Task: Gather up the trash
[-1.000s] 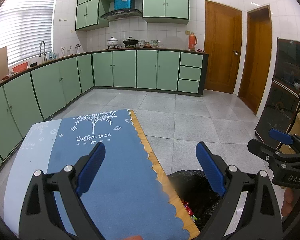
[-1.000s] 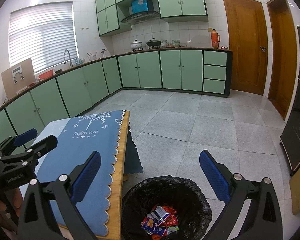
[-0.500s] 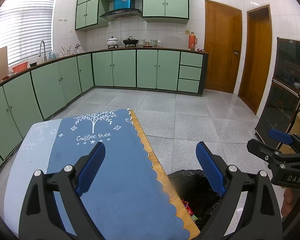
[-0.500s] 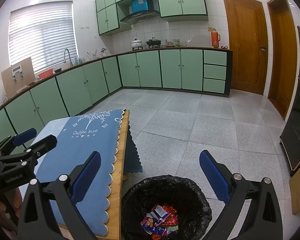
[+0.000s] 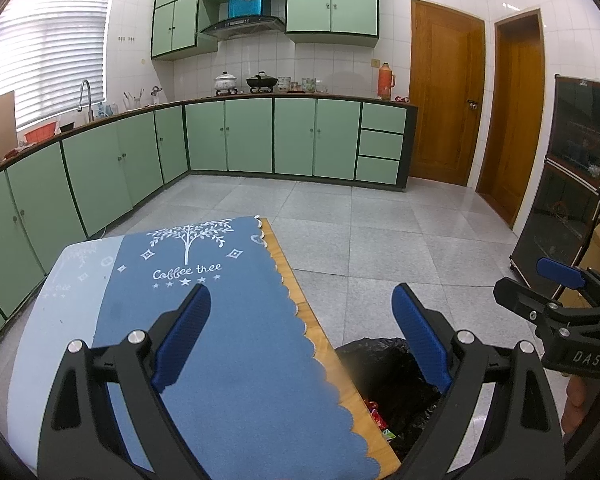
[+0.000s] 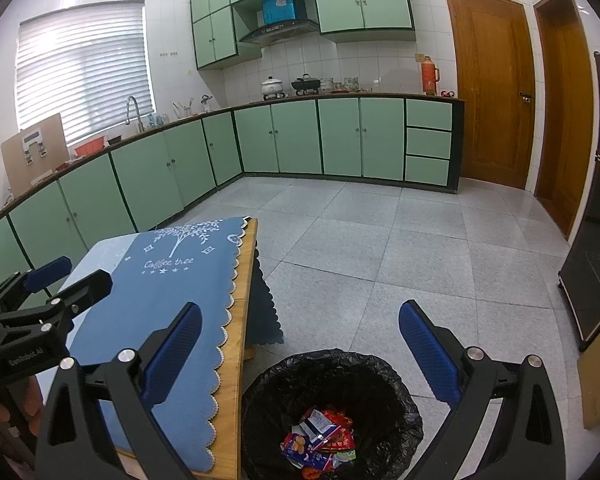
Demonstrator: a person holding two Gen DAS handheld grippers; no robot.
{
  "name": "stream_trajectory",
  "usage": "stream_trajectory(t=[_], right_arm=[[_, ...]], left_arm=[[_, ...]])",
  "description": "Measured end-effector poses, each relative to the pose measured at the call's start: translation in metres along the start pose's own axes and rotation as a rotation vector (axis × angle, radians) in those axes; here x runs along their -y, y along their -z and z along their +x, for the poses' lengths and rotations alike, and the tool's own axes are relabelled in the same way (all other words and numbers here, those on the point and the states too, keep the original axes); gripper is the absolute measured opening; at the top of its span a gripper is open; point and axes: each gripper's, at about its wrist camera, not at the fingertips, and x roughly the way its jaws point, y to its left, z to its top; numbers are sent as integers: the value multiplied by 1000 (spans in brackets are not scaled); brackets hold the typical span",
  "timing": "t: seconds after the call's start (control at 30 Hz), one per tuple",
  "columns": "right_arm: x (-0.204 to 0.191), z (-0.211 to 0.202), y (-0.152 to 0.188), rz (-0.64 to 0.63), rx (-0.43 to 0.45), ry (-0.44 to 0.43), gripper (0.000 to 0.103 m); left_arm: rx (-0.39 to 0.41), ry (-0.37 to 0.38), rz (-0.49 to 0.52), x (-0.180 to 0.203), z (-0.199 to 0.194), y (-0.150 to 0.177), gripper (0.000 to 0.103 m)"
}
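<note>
While both devices are held above the desk edge, almost nothing is altered against the frames of one second and half a second ago. The left gripper [image 5: 300, 332] is spread wide and released, with nothing between its blue pads; it is held over the blue "Coffee tree" cloth [image 5: 228, 332] that covers the wooden desk [image 5: 296, 284]. The right gripper [image 6: 300, 344] is likewise released and empty, and is held above the bin lined with a black bag [image 6: 332, 392], which stands on the tiled floor [image 6: 380, 248] just beside the desk's right edge. The trash [image 6: 320, 436], a small heap of red, white and blue snack wrappers, is seen at the bottom of the bin, unchanged in position. No wrapper is visible on the cloth. Only a very slight shift of the right gripper is noted in the left wrist view.
</note>
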Motion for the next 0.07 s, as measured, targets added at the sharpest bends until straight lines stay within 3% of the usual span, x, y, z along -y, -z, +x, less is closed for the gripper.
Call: stream_trajectory(t=[0.07], right_arm=[[0, 1, 0, -1, 0, 1, 97]], left_arm=[[-1, 0, -1, 0, 1, 0, 89]])
